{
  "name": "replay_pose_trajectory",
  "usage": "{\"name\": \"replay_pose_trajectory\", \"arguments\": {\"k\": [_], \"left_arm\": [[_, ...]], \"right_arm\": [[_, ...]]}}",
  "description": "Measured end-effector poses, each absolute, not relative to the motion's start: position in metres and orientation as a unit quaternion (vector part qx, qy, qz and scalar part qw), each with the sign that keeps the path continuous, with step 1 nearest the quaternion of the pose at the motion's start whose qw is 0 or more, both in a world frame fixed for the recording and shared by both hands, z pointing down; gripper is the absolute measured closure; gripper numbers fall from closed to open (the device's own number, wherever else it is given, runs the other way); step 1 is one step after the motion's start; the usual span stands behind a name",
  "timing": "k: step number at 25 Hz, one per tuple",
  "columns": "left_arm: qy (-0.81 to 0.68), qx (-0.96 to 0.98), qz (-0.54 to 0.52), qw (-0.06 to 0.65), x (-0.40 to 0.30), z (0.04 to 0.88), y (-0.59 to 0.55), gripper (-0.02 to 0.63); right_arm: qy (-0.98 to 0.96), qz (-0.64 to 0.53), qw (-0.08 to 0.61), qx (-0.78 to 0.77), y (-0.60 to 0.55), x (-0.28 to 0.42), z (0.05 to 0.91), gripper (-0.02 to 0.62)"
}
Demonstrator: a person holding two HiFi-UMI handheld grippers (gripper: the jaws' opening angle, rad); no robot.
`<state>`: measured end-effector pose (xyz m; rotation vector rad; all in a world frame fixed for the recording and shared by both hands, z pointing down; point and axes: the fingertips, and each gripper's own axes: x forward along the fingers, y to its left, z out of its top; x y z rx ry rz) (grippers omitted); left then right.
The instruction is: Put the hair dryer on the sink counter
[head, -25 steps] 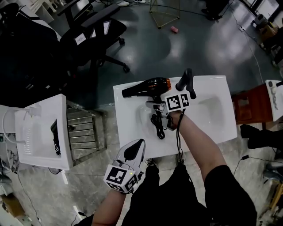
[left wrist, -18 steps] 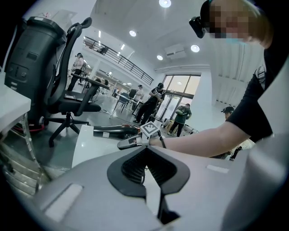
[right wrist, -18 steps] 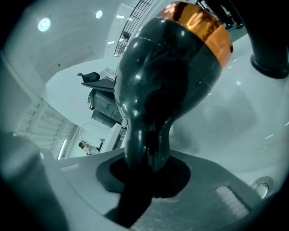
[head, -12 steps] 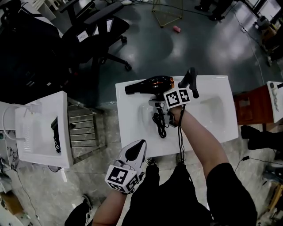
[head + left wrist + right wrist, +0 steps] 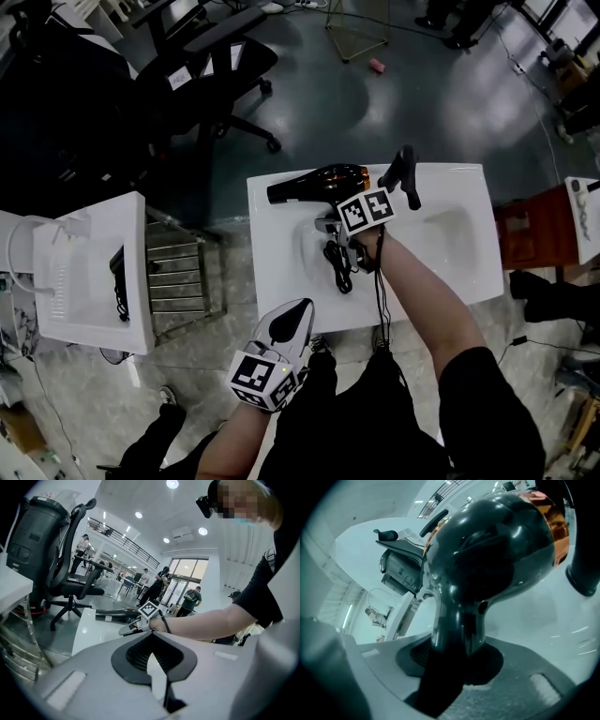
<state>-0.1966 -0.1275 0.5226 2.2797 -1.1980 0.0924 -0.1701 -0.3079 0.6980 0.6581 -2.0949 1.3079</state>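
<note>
Lying on sink counter (image 5: 450,272): hair dryer (image 5: 323,182); handle between right gripper (image 5: 330,225) jaws, just been opening, grip released; left gripper (image 5: 298,307) clenched, empty, near counter's front edge.

White sink counter (image 5: 450,277) sits dead centre in front of me. Along its upper edge lies the black hair dryer (image 5: 314,183), nozzle pointing left. Its cord (image 5: 337,267) is bunched on the white surface just below. A black faucet (image 5: 403,173) stands on that same upper edge, just right of the dryer. Over at the left of the frame there's a second white counter (image 5: 94,328) with something small and black (image 5: 117,281) lying on it. Grey floor (image 5: 422,103) beyond.
</note>
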Motion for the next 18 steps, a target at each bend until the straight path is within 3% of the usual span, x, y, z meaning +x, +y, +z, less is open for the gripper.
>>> {"name": "replay_pose_trajectory", "arguments": {"k": [6,18], "left_arm": [[-0.446,0.849,0.034,0.28,-0.196,0.522,-0.122,0.603],[-0.439,0.853,0.034,0.281,-0.191,0.523,-0.116,0.603]], "right_arm": [[-0.783,0.477,0.303,0.261,-0.305,-0.166,0.697,0.382],[-0.774,0.429,0.328,0.329,-0.313,-0.145,0.692,0.351]]}}
